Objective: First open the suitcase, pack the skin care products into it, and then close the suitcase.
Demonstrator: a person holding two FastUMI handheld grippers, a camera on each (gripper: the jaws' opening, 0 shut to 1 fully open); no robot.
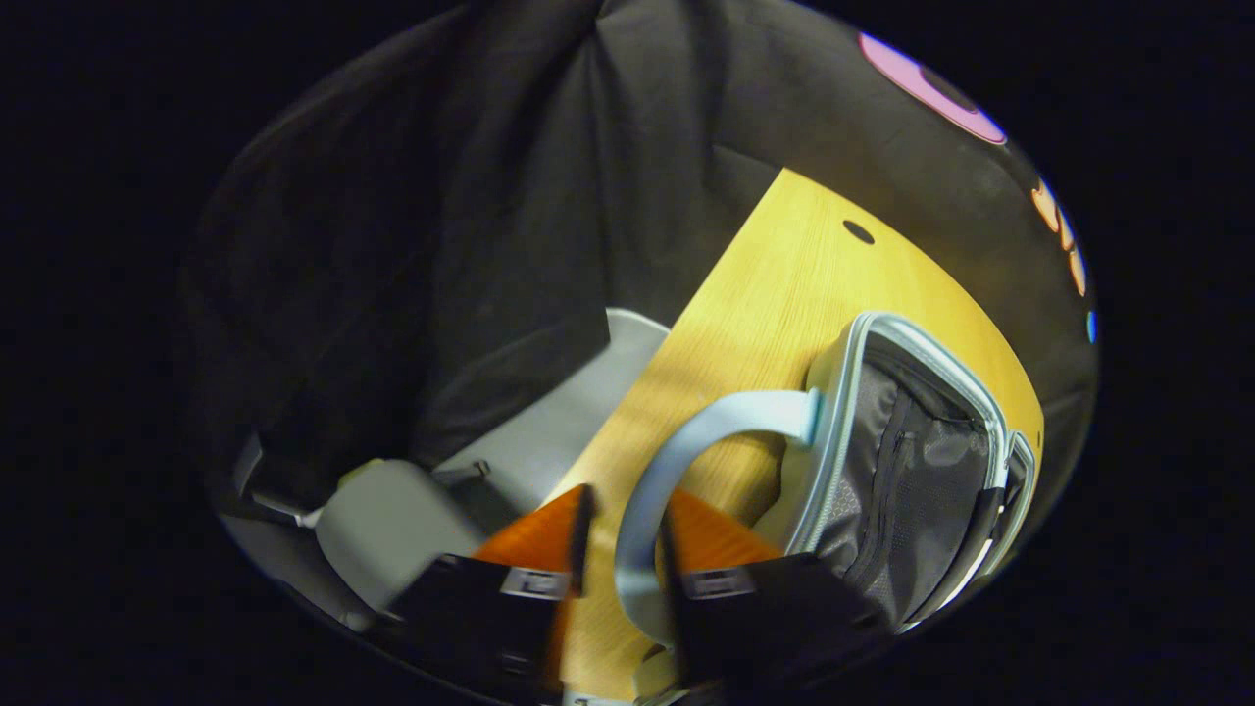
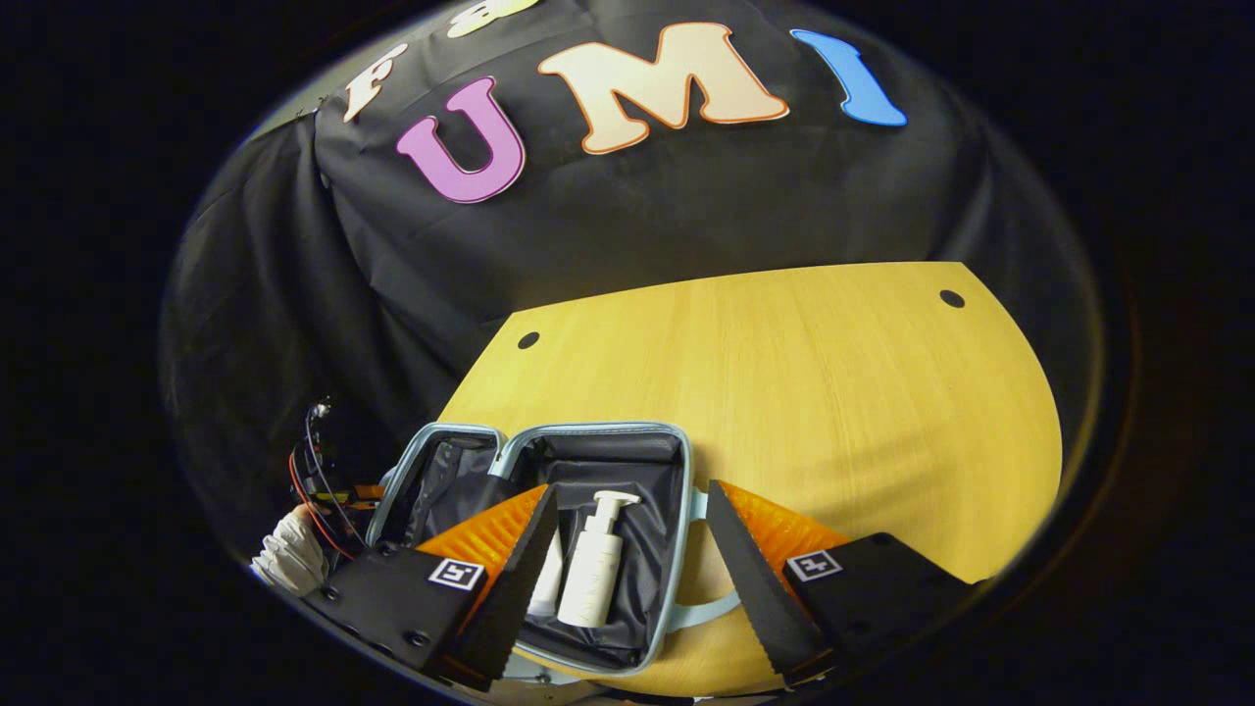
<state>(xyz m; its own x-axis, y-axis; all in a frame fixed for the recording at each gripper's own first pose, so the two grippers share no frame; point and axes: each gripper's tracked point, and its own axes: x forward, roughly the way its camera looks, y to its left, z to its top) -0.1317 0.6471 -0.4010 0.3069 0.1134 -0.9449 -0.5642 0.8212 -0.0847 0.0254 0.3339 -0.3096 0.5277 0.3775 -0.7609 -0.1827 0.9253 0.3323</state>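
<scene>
left gripper view: left gripper (image 1: 625,549) at bottom centre, fingers narrowly apart astride the suitcase handle (image 1: 677,461), contact unclear; suitcase (image 1: 912,461) open at lower right on the table (image 1: 784,294) | right gripper view: right gripper (image 2: 627,564) spread wide at the bottom; pump bottle (image 2: 595,564) lies inside the open suitcase (image 2: 588,461), lower centre; gloved hand (image 2: 291,554) at lower left.

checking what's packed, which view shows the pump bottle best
The right gripper view: the pump bottle lies in plain sight in the open suitcase, between that gripper's open fingers. The left gripper view gives the suitcase's lining and handle, no look at the bottle.
</scene>
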